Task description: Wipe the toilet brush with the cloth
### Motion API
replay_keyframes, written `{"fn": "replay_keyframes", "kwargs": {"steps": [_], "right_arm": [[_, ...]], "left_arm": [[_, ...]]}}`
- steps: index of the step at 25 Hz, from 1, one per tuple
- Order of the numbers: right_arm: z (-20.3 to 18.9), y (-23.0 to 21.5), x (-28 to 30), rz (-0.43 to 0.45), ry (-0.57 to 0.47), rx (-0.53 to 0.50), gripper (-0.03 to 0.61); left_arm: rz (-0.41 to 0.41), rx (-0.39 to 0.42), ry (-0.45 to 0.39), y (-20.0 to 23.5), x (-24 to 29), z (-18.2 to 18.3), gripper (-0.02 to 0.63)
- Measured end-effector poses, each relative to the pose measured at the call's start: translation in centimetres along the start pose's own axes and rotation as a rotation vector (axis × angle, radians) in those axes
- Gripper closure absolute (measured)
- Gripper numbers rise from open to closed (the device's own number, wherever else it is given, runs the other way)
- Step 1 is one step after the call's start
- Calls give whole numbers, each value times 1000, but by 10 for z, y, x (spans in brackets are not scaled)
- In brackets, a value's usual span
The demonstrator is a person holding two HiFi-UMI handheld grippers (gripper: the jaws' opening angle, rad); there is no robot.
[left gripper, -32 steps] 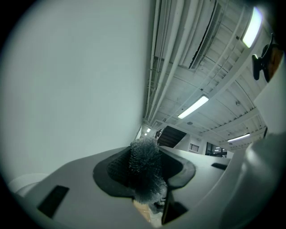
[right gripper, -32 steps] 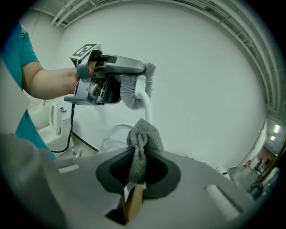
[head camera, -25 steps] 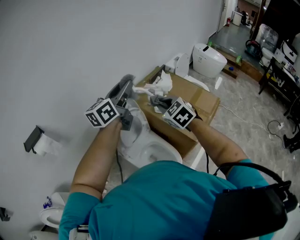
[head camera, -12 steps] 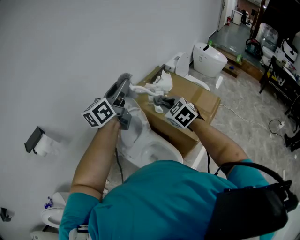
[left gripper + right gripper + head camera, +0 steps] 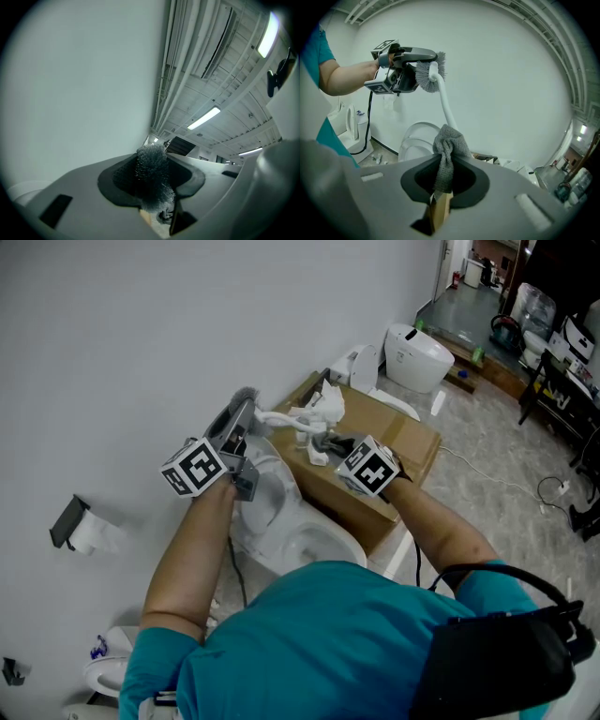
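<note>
Brush (image 5: 439, 91) first: it hangs in the air close to the wall, above the open toilet (image 5: 309, 540). Its bristle head (image 5: 152, 176) is clamped between the pads of the left tongs (image 5: 242, 409), and its white handle (image 5: 447, 112) runs down and away toward the right tongs (image 5: 442, 180). Those are closed on a fold of the grey cloth (image 5: 447, 147), which bunches against the lower part of the handle. Whether it wraps all the way round, we cannot tell.

We judge the left grip to be the weak point. Bristles give, so a firm pull of the cloth along the handle could twist or drag the head out of the tongs. The brush would then drop into the bowl below or onto the box (image 5: 408, 442) beside it. The cloth is pinched by a narrow fold only, so if it snags on the handle it may slide out of the right tongs. A slack cloth might also skim one side of the handle and leave the rest unwiped.

Our count: one brush, one cloth, two tongs and one box. We also count two toilets: the one below, and a second toilet (image 5: 412, 357) well beyond the box.
</note>
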State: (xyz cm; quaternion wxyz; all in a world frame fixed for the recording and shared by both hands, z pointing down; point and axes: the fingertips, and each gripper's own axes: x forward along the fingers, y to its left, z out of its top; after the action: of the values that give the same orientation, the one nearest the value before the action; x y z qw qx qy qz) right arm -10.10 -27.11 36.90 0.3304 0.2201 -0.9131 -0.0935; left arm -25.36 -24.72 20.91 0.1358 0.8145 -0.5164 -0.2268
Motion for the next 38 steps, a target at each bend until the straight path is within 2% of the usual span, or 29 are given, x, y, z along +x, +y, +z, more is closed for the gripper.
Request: {"fn": "replay_keyframes", "kwargs": {"steps": [16,28,38], "right_arm": [[-27,-11,-4,-16,26,22,557],[-43,-16,-4,-26,43,39,557],[-61,-26,-8,-45,66,57,557]], "left_arm": [[-10,2,15,1,-4,2,453],[-18,-50,9,6,-11,4,453],[-26,-63,5,7,-15,7,453]]}}
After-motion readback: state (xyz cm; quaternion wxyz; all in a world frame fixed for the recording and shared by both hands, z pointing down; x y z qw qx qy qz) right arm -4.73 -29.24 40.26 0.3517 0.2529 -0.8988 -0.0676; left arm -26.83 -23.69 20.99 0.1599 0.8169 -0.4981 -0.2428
